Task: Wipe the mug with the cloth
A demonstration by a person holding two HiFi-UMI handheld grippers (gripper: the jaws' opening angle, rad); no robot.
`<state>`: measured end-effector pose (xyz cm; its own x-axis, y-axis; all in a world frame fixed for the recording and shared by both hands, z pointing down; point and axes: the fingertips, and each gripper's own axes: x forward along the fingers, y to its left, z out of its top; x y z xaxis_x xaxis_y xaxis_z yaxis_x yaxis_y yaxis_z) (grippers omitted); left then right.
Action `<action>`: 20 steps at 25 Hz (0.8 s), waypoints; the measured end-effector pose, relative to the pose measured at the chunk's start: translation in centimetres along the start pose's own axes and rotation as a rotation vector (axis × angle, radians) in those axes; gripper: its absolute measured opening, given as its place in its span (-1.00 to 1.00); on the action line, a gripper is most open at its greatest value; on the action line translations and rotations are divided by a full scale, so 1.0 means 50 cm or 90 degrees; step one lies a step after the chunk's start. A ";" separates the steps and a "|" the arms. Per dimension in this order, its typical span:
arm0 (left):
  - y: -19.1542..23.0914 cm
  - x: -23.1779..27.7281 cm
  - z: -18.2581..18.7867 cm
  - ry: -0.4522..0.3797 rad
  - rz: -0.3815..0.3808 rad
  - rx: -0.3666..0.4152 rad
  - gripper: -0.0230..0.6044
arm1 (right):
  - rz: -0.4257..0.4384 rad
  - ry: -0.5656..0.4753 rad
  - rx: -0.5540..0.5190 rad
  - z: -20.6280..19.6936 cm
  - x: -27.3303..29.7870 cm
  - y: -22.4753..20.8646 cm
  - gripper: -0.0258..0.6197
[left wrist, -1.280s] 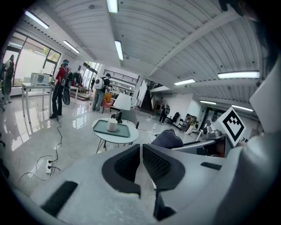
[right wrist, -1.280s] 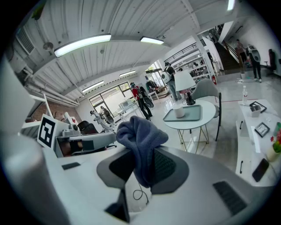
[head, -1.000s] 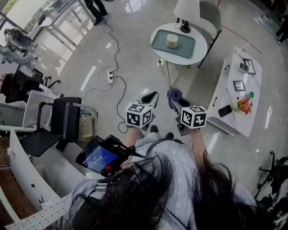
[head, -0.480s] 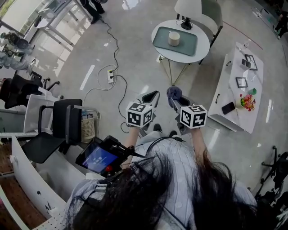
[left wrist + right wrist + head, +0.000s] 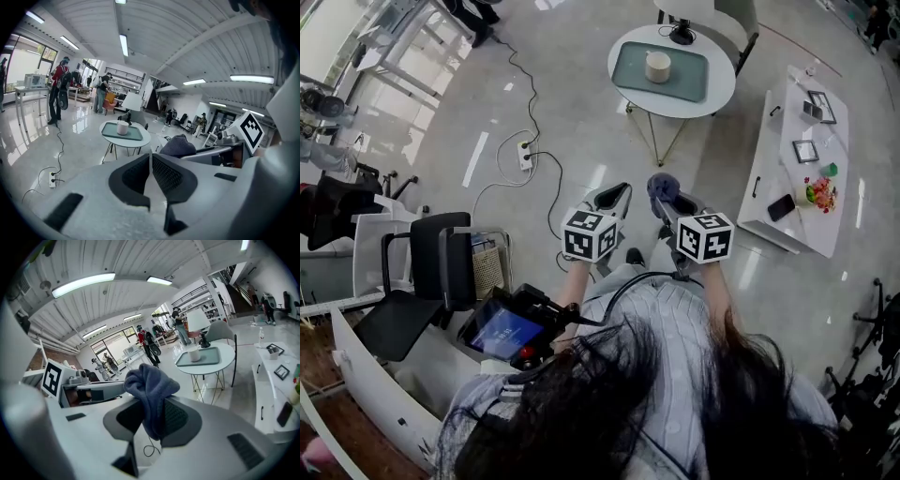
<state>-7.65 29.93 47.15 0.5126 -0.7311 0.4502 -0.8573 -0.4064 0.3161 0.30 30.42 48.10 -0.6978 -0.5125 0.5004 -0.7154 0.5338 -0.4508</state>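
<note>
A white mug (image 5: 657,66) stands on a green tray (image 5: 675,79) on a round white table (image 5: 627,53), far ahead of both grippers; the left gripper view shows the mug (image 5: 123,127) small, the right gripper view shows the mug (image 5: 194,355) too. My right gripper (image 5: 151,416) is shut on a blue-grey cloth (image 5: 151,387), which bunches above the jaws; the head view shows the cloth (image 5: 663,188) at the gripper's tip. My left gripper (image 5: 150,165) is shut with nothing in it and is held level beside the right gripper (image 5: 667,206). The left gripper (image 5: 609,200) points toward the table.
A long white side table (image 5: 792,159) with frames, a phone and small items stands at the right. A power strip and cable (image 5: 525,155) lie on the glossy floor ahead left. A black chair (image 5: 422,272) and a cart with a screen (image 5: 502,330) are close at my left. People stand far off.
The view has shifted forward: the round table and the side table sit a little higher and nearer the frame's top. Both grippers keep the same pose, the cloth still held.
</note>
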 end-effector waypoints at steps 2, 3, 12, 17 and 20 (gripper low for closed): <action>0.005 0.012 -0.003 0.004 -0.002 -0.008 -0.82 | -0.003 0.004 0.006 0.002 0.007 -0.012 -0.62; 0.008 0.021 -0.003 0.007 -0.003 -0.010 -0.82 | -0.004 0.007 0.008 0.005 0.013 -0.020 -0.62; 0.086 0.107 0.044 0.019 0.009 -0.015 -0.82 | 0.010 0.027 0.012 0.089 0.122 -0.094 -0.62; 0.136 0.197 0.121 0.003 0.021 -0.015 -0.82 | 0.024 0.037 -0.001 0.174 0.182 -0.158 -0.62; 0.152 0.254 0.169 0.003 0.026 0.002 -0.82 | 0.027 0.048 -0.006 0.219 0.215 -0.202 -0.62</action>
<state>-8.04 12.92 48.20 0.4775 -0.7447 0.4662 -0.8776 -0.3784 0.2944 -0.38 12.16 49.92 -0.7225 -0.4369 0.5359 -0.6845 0.5609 -0.4656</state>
